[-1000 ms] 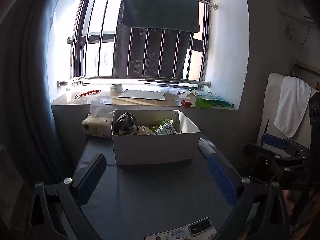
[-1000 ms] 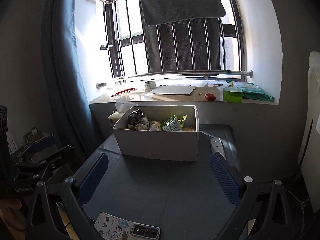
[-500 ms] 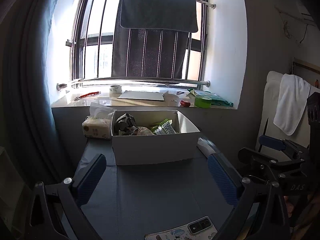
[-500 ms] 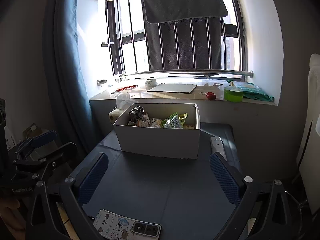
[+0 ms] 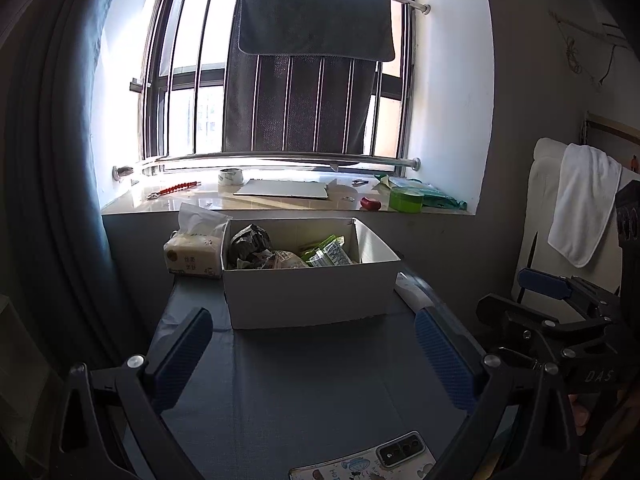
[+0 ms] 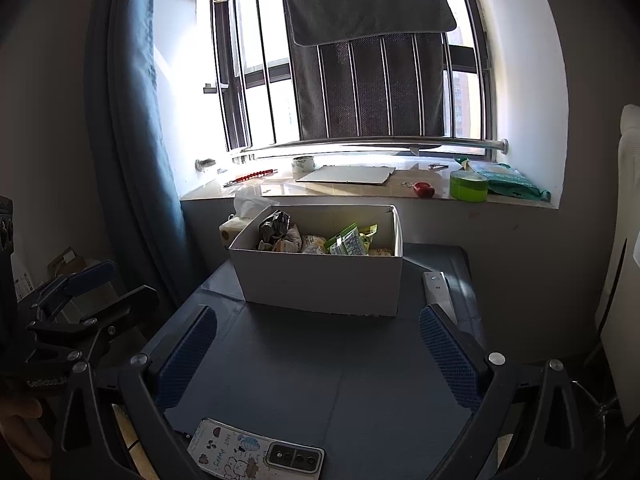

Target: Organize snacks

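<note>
A white cardboard box (image 5: pixel 308 296) (image 6: pixel 320 284) stands at the far side of a dark grey table (image 5: pixel 304 392) (image 6: pixel 320 376). It holds several snack packets: a dark crumpled one (image 5: pixel 250 242) (image 6: pixel 274 224) at the left and green ones (image 5: pixel 328 252) (image 6: pixel 348 240) to the right. My left gripper (image 5: pixel 312 356) is open and empty, held above the near part of the table, well short of the box. My right gripper (image 6: pixel 318 356) is likewise open and empty; it also shows at the right of the left wrist view (image 5: pixel 560 320).
A phone in a cartoon case (image 5: pixel 372 460) (image 6: pixel 256 454) lies at the table's near edge. A tissue pack (image 5: pixel 194 254) sits left of the box and a white remote (image 6: pixel 436 286) to its right. The windowsill behind carries tape, a green tub (image 6: pixel 468 184) and small items.
Both grippers have drifted slightly back and up, so the box looks a little farther off. Both stay open and nothing on the table has moved.
</note>
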### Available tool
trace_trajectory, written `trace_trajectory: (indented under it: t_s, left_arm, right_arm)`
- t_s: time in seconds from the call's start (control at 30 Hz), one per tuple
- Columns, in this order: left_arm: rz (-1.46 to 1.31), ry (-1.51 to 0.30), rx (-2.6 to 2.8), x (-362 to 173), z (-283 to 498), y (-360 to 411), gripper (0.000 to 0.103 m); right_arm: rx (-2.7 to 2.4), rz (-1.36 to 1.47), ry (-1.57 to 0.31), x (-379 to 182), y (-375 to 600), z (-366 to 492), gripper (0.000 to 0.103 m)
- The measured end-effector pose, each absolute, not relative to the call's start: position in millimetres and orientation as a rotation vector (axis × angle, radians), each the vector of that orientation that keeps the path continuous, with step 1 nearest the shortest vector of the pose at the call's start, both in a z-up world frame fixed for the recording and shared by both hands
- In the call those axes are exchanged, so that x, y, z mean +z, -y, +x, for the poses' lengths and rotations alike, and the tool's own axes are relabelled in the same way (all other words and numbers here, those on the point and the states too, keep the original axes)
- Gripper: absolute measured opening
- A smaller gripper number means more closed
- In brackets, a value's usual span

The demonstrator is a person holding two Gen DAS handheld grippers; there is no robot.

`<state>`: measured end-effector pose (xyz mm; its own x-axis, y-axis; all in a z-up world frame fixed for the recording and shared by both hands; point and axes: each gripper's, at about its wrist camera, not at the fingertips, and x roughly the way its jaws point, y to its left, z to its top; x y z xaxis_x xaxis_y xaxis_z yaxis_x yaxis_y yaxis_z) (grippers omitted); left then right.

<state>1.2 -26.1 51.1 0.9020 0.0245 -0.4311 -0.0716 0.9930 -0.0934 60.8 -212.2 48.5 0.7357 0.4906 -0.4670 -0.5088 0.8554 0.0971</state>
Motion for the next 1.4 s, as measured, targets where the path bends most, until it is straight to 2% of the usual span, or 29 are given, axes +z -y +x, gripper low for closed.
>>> trace_trajectory:
  t_s: [1.4]
  left_arm:
    - [-0.102, -0.459, 0.054, 47.1, 2.7, 25.7, 0.103]
  right_arm:
    - [0.557, -0.041, -0.5, 48.4, 213.5, 57.1, 0.103]
